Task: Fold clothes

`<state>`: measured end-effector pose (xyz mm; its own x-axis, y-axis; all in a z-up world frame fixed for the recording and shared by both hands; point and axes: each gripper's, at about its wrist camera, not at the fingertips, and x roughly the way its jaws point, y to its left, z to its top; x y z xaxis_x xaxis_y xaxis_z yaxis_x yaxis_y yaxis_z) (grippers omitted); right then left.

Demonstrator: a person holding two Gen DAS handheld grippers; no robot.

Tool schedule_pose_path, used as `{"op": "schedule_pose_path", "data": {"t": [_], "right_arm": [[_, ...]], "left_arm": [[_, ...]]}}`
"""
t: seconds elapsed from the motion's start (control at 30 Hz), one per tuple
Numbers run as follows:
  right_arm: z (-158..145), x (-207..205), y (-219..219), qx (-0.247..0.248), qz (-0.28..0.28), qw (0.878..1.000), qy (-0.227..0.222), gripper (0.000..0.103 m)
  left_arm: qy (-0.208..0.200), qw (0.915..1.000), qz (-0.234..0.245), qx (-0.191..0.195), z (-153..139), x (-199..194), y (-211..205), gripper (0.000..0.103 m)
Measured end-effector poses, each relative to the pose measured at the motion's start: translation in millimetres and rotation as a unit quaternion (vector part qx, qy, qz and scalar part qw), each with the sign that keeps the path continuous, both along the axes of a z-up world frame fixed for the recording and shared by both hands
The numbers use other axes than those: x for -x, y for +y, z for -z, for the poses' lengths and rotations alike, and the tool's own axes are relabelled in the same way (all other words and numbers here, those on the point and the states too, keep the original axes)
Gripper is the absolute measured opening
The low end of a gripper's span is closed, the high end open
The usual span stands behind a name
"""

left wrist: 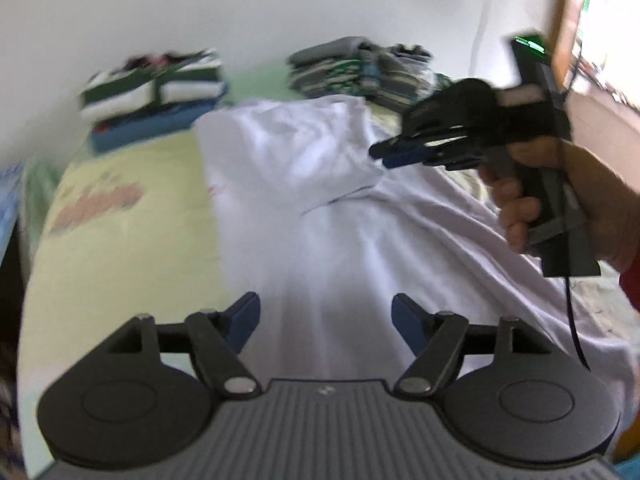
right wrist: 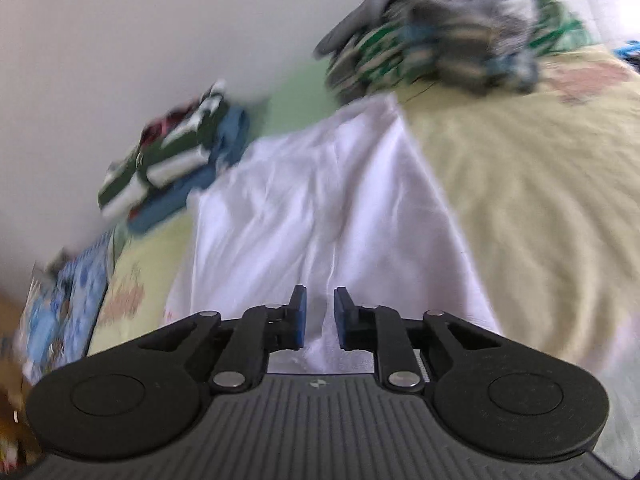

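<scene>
Two black plastic handheld grippers (left wrist: 326, 326) (right wrist: 320, 316) with blue rubber finger pads (left wrist: 406, 322), silver pivot screws, ribbed grey housings. Thin black trailing cable (left wrist: 576, 332). Red sleeve cuff (left wrist: 631, 284) on hand (left wrist: 568, 200).

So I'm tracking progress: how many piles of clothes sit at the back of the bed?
2. A neat folded stack sits at the back left by the wall; a looser striped pile sits at the back right, beyond the white garment. More may lie out of view.

Both my wrist cams look low across the bed (left wrist: 120, 240) toward the wall – shared: white garment (right wrist: 320, 200), folded stacks (left wrist: 156, 92).
</scene>
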<state>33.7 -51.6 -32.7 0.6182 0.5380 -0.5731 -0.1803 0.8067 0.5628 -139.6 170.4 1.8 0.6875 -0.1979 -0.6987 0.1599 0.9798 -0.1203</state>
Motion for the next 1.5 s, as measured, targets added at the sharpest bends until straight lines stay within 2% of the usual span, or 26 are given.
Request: {"op": "schedule_pose_path", "data": {"t": [0.07, 0.17, 0.3, 0.43, 0.6, 0.67, 0.77, 0.83, 0.9, 0.97, 1.0, 1.03, 1.2, 1.3, 1.37, 1.43, 1.5], "right_arm": [[4.0, 5.5, 2.6, -0.037, -0.049, 0.998, 0.017, 0.018], [10.8, 7.7, 10.4, -0.004, -0.087, 0.996, 0.033, 0.020], [22.9, 2.0, -3.8, -0.021, -0.108, 0.992, 0.063, 0.016], [20.6, -2.3, -0.7, -0.019, -0.152, 0.987, 0.047, 0.016], [22.9, -5.7, -1.6, -0.022, -0.166, 0.985, 0.043, 0.016], [22.1, -6.2, 0.0, -0.016, -0.174, 0.984, 0.037, 0.016], [20.4, -6.2, 3.1, -0.002, -0.186, 0.982, 0.026, 0.016], [18.6, -4.9, 5.6, 0.010, -0.194, 0.981, 0.017, 0.017], [17.8, -4.0, 7.7, 0.018, -0.200, 0.980, 0.009, 0.017], [18.6, -5.2, 7.2, 0.015, -0.199, 0.980, 0.011, 0.017], [19.1, -5.9, 6.8, 0.013, -0.199, 0.980, 0.012, 0.017], [19.5, -6.7, 6.1, 0.009, -0.197, 0.980, 0.015, 0.017], [17.6, -3.4, 7.8, 0.019, -0.203, 0.979, 0.005, 0.017], [15.8, 0.2, 10.9, 0.034, -0.209, 0.977, -0.009, 0.017], [14.0, -0.4, 12.0, 0.032, -0.212, 0.977, 0.001, 0.021], [10.5, 1.6, 18.6, 0.022, -0.227, 0.974, 0.004, 0.018], [6.8, 3.8, 25.8, 0.010, -0.245, 0.970, 0.006, 0.017]], "left_arm": [[0.016, 0.9993, -0.032, 0.008, -1.1, 17.8, 4.6, 0.077], [0.041, 0.9957, -0.082, 0.014, -0.7, 46.6, 5.8, 0.076], [0.073, 0.9862, -0.147, 0.019, 0.5, 84.8, 3.9, 0.076], [0.095, 0.9744, -0.204, -0.004, 5.7, 119.2, -22.7, 0.076], [0.102, 0.9651, -0.237, -0.047, 15.2, 141.9, -56.0, 0.076], [0.109, 0.9608, -0.251, -0.048, 18.7, 146.4, -57.0, 0.077], [0.114, 0.9543, -0.274, -0.035, 17.7, 157.2, -48.3, 0.080], [0.111, 0.9520, -0.285, -0.020, 14.8, 166.2, -40.6, 0.086], [0.106, 0.9500, -0.294, 0.002, 12.3, 174.2, -31.0, 0.087], [0.105, 0.9471, -0.301, 0.036, 13.0, 180.0, -20.1, 0.079], [0.105, 0.9449, -0.305, 0.057, 14.8, 181.8, -14.7, 0.067], [0.108, 0.9422, -0.308, 0.074, 16.7, 182.7, -11.5, 0.050], [0.100, 0.9319, -0.337, 0.091, 24.3, 190.8, -11.2, 0.050], [0.097, 0.9277, -0.342, 0.114, 28.4, 197.1, -9.2, 0.057], [0.093, 0.9264, -0.346, 0.116, 31.1, 201.1, -9.4, 0.057], [0.092, 0.9235, -0.351, 0.126, 36.4, 204.5, -7.2, 0.057], [0.087, 0.9208, -0.354, 0.138, 40.8, 205.7, -4.6, 0.061]]}}
